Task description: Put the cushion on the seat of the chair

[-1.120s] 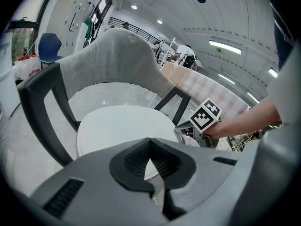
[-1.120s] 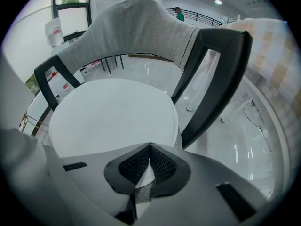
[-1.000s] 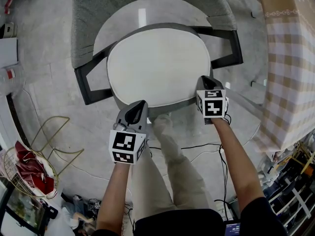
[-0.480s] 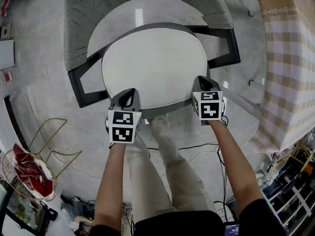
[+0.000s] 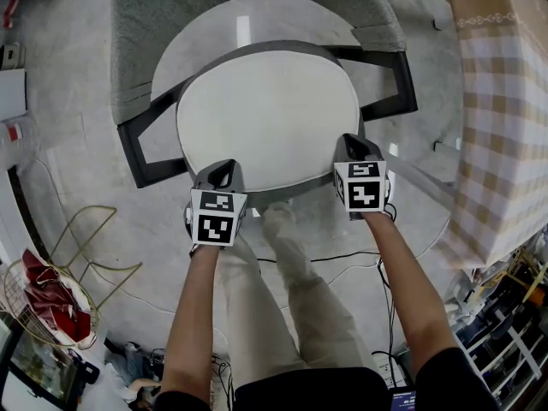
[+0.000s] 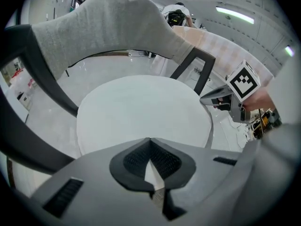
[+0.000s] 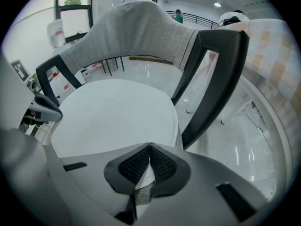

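Note:
A round white cushion (image 5: 267,118) lies on the seat of a chair with a grey back (image 5: 171,15) and black armrests (image 5: 141,148). At the cushion's near left edge my left gripper (image 5: 224,168) is shut, and the left gripper view shows a white sliver of cushion pinched between its pads (image 6: 157,161). My right gripper (image 5: 353,140) is shut on the near right edge; white cushion and a bit of grey seat fabric show between its pads (image 7: 162,164). Each gripper also appears in the other's view: the right gripper (image 6: 221,98), the left gripper (image 7: 44,111).
A table with a checked cloth (image 5: 505,118) stands close on the right. A gold wire basket holding red cloth (image 5: 51,298) sits at the lower left. Cables (image 5: 342,255) run over the glossy floor by the person's legs (image 5: 291,289).
My left gripper has sunk and closed in on the chair, bringing the cushion's near left edge down toward the seat. The right gripper has stayed put.

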Demonstrator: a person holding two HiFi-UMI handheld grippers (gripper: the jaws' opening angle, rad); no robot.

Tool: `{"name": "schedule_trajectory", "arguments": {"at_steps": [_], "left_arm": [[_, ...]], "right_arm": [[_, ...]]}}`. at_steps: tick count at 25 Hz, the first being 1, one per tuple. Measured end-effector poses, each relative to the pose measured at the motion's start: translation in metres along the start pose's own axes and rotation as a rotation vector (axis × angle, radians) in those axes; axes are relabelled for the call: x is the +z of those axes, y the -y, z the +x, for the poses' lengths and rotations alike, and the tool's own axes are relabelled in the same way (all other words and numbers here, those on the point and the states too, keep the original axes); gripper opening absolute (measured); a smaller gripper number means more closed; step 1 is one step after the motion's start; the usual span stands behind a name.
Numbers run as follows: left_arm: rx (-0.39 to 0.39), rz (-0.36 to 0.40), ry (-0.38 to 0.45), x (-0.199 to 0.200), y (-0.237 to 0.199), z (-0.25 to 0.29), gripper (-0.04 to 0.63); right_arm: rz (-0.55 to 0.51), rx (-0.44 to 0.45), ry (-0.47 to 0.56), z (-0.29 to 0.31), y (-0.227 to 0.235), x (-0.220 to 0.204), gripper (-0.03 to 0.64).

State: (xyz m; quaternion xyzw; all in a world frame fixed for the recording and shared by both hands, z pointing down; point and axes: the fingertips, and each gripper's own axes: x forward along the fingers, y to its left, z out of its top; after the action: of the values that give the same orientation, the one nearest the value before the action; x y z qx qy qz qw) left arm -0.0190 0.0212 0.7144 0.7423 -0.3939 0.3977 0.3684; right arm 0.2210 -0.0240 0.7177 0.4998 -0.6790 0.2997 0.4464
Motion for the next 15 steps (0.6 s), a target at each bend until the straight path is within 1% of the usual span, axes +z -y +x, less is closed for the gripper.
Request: {"name": "schedule_trajectory", "arguments": {"at_steps": [3,9,12,15], "left_arm": [[-0.014,-0.037,0.007,-0.0073,0.0052,-0.0009,0.003],[-0.014,0.007,0.010,-0.0085,0.0057,-0.0015,0.005],[-0.008,0.018,0.039,-0.0062,0.0074,-0.0046,0.005],[-0.018,0.007,0.073,-0.0045,0.0080,-0.0088,0.005]], "right_arm": [[-0.003,-0.001,-0.001,-0.0004,-0.0001,0.0002,0.018],[-0.014,0.000,0.005,-0.0003,-0.0005,0.0009,0.018],[-0.002,-0.005,0.014,-0.0012,0.0005,0.0011,0.018],[0.027,0.002,0.025,-0.0040,0.0001,0.0026,0.018]]}}
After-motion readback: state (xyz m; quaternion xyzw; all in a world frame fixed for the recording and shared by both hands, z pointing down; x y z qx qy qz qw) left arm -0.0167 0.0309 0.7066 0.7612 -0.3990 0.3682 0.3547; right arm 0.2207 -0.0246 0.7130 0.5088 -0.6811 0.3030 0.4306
